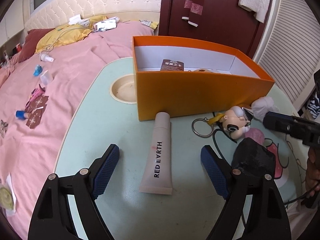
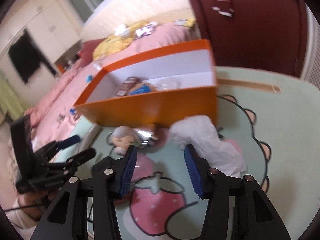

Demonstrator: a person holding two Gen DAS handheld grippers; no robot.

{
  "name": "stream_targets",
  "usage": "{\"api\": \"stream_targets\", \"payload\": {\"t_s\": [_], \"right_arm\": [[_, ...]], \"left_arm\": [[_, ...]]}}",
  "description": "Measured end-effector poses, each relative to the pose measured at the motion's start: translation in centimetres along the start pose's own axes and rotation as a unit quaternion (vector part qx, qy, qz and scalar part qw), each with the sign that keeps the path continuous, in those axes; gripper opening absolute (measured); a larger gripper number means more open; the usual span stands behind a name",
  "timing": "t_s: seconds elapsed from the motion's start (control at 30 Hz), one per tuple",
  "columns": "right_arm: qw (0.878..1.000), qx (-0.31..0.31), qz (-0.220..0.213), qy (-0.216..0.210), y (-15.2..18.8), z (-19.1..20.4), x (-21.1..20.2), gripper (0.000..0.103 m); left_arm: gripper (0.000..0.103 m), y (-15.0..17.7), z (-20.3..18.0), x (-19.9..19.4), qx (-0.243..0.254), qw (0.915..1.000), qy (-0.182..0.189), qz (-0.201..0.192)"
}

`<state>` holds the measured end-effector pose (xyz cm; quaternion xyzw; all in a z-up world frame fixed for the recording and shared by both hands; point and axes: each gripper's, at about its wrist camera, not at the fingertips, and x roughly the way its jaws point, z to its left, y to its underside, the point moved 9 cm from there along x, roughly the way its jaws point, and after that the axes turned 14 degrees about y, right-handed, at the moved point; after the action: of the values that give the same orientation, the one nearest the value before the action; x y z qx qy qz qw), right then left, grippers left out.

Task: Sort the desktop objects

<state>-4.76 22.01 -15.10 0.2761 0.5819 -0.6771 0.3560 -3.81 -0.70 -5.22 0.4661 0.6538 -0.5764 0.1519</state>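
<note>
In your left wrist view, your left gripper (image 1: 160,170) hangs over the pale green table (image 1: 96,132) with its jaws wide open. A pale tube (image 1: 159,156) lies flat on the table between the two blue pads (image 1: 106,168), and neither pad touches it. The tube's cap end rests against the front wall of the orange box (image 1: 200,96). The box stands open on the table, and a brown packet (image 1: 173,65) shows inside it. To the right of the tube lies a doll keychain (image 1: 234,120) with a metal ring (image 1: 202,127), close to the box. Just behind it sits a crumpled white wad (image 1: 262,105). A dark rock-like lump (image 1: 254,160) sits near your right pad. Your right gripper (image 1: 280,123) reaches in from the right edge, with its tip near the doll. A pink bed (image 1: 60,80) with small things on it lies beyond the table.

In your right wrist view, the picture is blurred. Your right gripper (image 2: 160,168) has its jaws partly open, and nothing is held between them. Below the pads you see a strawberry drawing (image 2: 158,206) on the table. The white wad (image 2: 206,146) lies just beside the right pad (image 2: 193,172). The doll keychain (image 2: 124,140) lies ahead of the left pad, in front of the orange box (image 2: 156,108). Your left gripper (image 2: 70,150) shows at the left, jaws apart.
</note>
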Motion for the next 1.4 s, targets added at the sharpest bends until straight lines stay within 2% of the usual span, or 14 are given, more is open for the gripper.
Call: {"api": "stream_targets", "payload": {"t_s": [0.13,0.23,0.33,0.43,0.6,0.7,0.83,0.9,0.97,1.0,1.03,1.17,1.33,1.4], "right_arm": [[0.999,-0.039,0.01,-0.01,0.4,2.0,0.7,0.05],[0.998,-0.058,0.03,-0.001,1.1,2.6,2.1,0.05],[0.996,-0.084,0.025,0.009,1.6,3.3,2.1,0.049],[0.993,-0.112,0.011,0.031,2.2,3.7,2.2,0.055],[0.982,-0.169,-0.015,0.088,2.4,4.1,3.1,0.055],[0.984,-0.154,-0.014,0.089,2.1,3.8,3.6,0.054],[0.985,-0.139,-0.018,0.1,1.9,3.2,3.6,0.044],[0.985,-0.141,-0.017,0.099,2.1,3.2,3.5,0.044],[0.984,-0.146,-0.015,0.098,2.2,3.1,3.4,0.049],[0.984,-0.148,-0.013,0.099,2.3,3.0,3.4,0.06],[0.984,-0.146,-0.013,0.102,2.4,3.0,3.4,0.066],[0.985,-0.13,-0.013,0.109,2.3,2.4,3.2,0.066],[0.985,-0.119,-0.007,0.123,1.9,1.9,3.7,0.083],[0.985,-0.114,-0.005,0.128,1.7,1.8,3.9,0.086]], "left_arm": [[0.084,0.0,0.1,-0.1,-0.008,0.9999,0.007,-0.005],[0.084,0.0,0.2,-0.2,-0.011,0.9999,0.006,-0.007],[0.084,0.0,0.2,-0.2,-0.013,0.9999,0.004,-0.008],[0.084,0.0,0.3,-0.2,-0.015,0.9998,0.007,-0.009],[0.084,0.0,0.3,-0.2,-0.015,0.9998,0.007,-0.01],[0.082,0.0,0.0,-0.1,-0.017,0.9998,0.006,-0.011],[0.079,0.0,0.1,-0.1,-0.024,0.9996,0.006,-0.017],[0.079,0.0,0.2,-0.2,-0.024,0.9995,0.007,-0.017],[0.079,0.0,0.2,-0.2,-0.023,0.9996,0.006,-0.016],[0.079,0.0,0.2,-0.2,-0.023,0.9996,0.006,-0.016],[0.079,0.0,0.2,-0.2,-0.022,0.9996,0.006,-0.016],[0.079,0.2,0.7,-0.2,-0.019,0.9997,0.007,-0.016],[0.079,0.3,0.5,0.0,-0.004,0.9999,-0.009,-0.008],[0.079,0.3,0.4,0.0,-0.001,0.9999,-0.013,-0.007]]}}
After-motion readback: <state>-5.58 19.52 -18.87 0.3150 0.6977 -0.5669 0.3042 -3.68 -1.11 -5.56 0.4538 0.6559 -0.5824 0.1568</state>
